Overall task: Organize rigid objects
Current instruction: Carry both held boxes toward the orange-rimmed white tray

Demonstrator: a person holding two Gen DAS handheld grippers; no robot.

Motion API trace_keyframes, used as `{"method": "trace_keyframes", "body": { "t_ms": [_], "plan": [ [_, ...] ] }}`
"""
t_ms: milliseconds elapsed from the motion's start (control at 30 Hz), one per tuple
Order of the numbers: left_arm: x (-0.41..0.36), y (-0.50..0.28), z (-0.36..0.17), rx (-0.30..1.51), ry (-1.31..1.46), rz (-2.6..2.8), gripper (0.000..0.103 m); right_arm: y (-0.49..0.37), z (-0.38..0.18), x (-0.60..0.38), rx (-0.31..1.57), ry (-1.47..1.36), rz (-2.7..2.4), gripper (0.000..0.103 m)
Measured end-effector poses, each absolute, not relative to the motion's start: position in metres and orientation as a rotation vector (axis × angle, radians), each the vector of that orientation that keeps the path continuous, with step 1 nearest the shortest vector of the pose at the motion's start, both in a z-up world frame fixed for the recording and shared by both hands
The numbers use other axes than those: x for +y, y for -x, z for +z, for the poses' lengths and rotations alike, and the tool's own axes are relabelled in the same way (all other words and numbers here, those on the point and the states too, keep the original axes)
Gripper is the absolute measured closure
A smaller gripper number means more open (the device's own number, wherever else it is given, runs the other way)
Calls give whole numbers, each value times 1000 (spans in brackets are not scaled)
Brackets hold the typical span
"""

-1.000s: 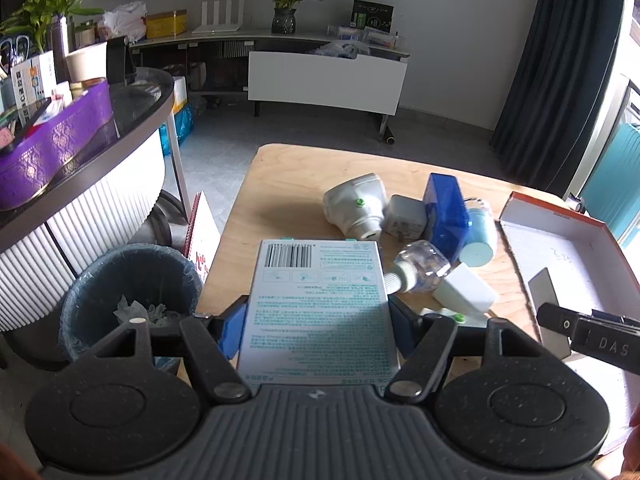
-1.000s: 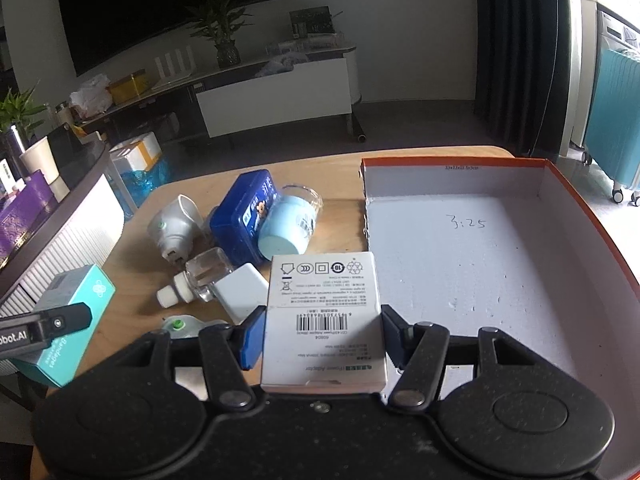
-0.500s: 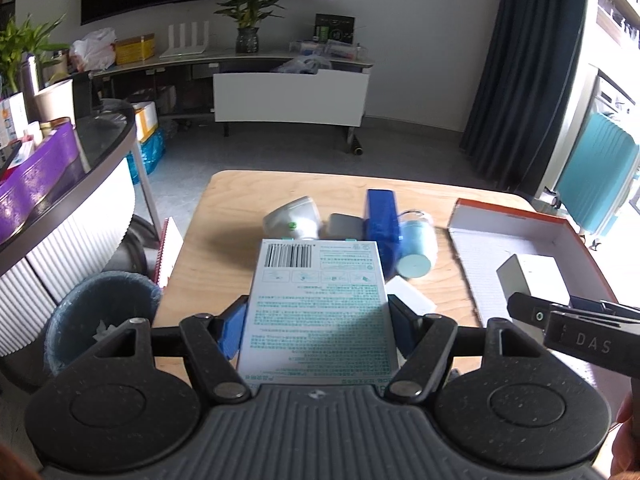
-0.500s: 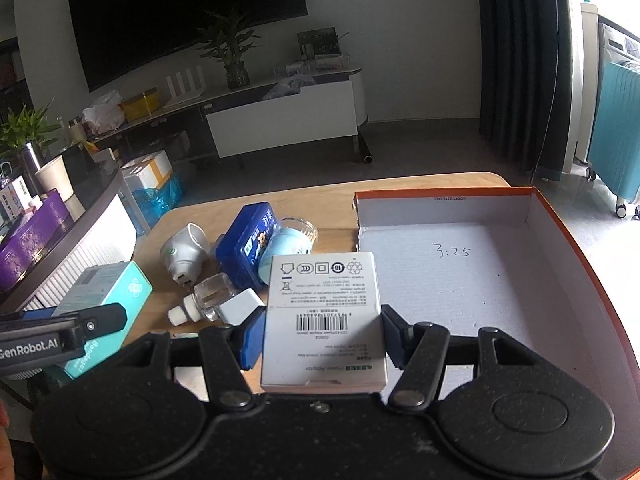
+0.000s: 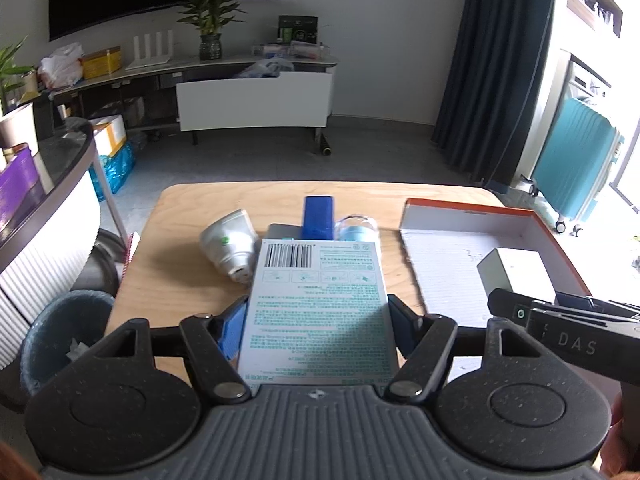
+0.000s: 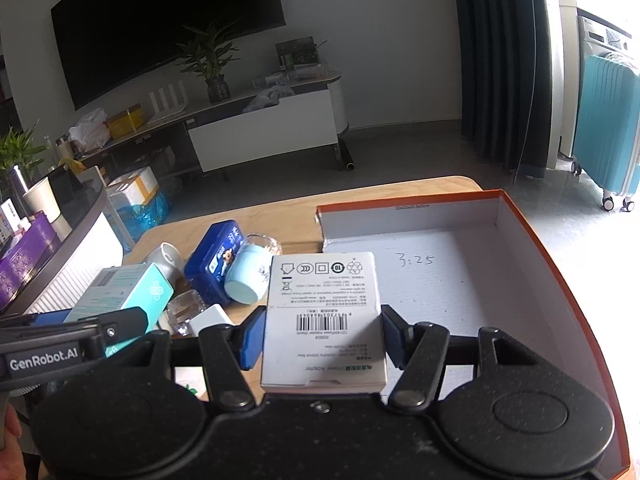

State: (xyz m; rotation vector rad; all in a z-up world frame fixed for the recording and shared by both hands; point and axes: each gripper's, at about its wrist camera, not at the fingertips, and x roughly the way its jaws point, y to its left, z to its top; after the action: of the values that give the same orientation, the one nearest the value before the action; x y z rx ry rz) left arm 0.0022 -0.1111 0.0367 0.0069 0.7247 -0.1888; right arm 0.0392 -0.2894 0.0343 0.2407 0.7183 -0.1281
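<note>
My left gripper (image 5: 318, 326) is shut on a teal and white barcode box (image 5: 318, 300), held above the wooden table (image 5: 180, 280). This teal box (image 6: 120, 292) also shows at the left of the right wrist view. My right gripper (image 6: 324, 336) is shut on a white power adapter box (image 6: 324, 300), at the near left edge of the orange-rimmed cardboard tray (image 6: 520, 280). In the left wrist view that white box (image 5: 516, 268) hangs over the tray (image 5: 448, 280).
On the table left of the tray lie a blue tin (image 6: 214, 260), a pale blue jar (image 6: 246, 280), a white plug-in device (image 5: 232, 246), a clear bottle (image 6: 184, 312) and a white charger (image 6: 210, 320). A waste bin (image 5: 60, 328) and a curved counter (image 5: 40, 216) stand left.
Both grippers have carried their boxes to the right and a little higher, towards the tray. The white box now hangs over the tray's floor. Both grips are unchanged.
</note>
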Motion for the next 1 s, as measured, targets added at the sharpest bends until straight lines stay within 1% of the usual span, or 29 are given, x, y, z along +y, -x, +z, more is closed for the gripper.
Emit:
{"method": "trace_keyframes", "body": {
  "t_ms": [567,1000],
  "plan": [
    [-169,-14,39,744,-14,-304,32,-36,35,-347,705,-259,-213,32],
    [-217,-37,30,764,-29,-342,32,-48,30,-387,719,-246,-256,32]
  ]
}}
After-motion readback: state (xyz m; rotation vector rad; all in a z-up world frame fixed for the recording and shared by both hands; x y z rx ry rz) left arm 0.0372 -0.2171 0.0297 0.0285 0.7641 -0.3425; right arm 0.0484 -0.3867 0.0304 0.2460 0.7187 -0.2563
